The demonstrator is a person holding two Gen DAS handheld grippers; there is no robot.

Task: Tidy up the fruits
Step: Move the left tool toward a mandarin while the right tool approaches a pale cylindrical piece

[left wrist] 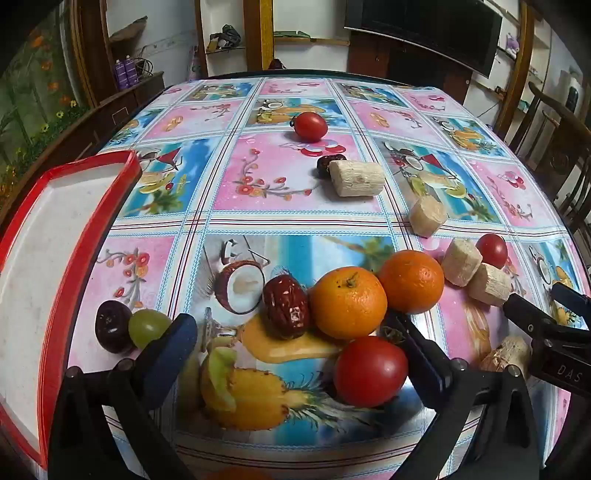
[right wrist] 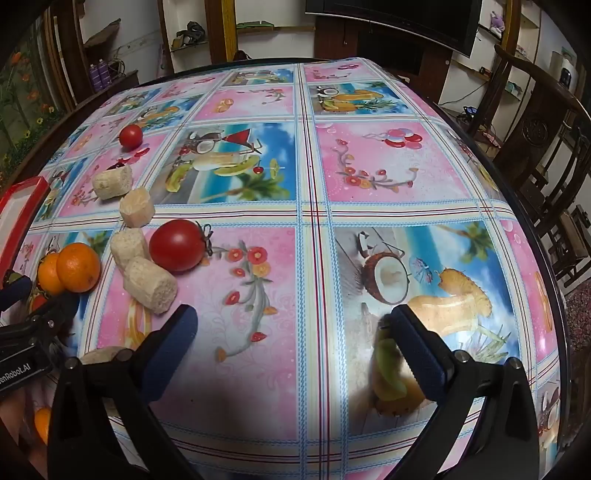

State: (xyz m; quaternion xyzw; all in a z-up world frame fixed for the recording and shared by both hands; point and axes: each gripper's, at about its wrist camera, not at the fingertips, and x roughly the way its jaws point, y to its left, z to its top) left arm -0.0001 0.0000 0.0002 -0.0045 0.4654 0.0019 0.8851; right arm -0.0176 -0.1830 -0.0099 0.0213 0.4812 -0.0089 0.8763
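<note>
Fruits lie scattered on the patterned tablecloth. In the left wrist view my left gripper (left wrist: 291,328) is open and empty, with a red tomato (left wrist: 370,371), a red date (left wrist: 285,306) and two oranges (left wrist: 348,302) (left wrist: 411,280) between and just beyond its fingers. A dark plum (left wrist: 112,326) and green grape (left wrist: 146,326) sit by its left finger. A red-rimmed white tray (left wrist: 44,236) stands at the left. My right gripper (right wrist: 291,328) is open and empty over bare cloth; pale sugarcane pieces (right wrist: 149,284), a tomato (right wrist: 178,244) and the oranges (right wrist: 77,266) lie to its left.
More sugarcane pieces (left wrist: 356,178) (left wrist: 427,215), a dark fruit (left wrist: 325,165) and a far tomato (left wrist: 310,126) lie mid-table. Wooden chairs (right wrist: 546,147) stand at the right edge. Shelves and a dark screen (left wrist: 424,29) are behind the table.
</note>
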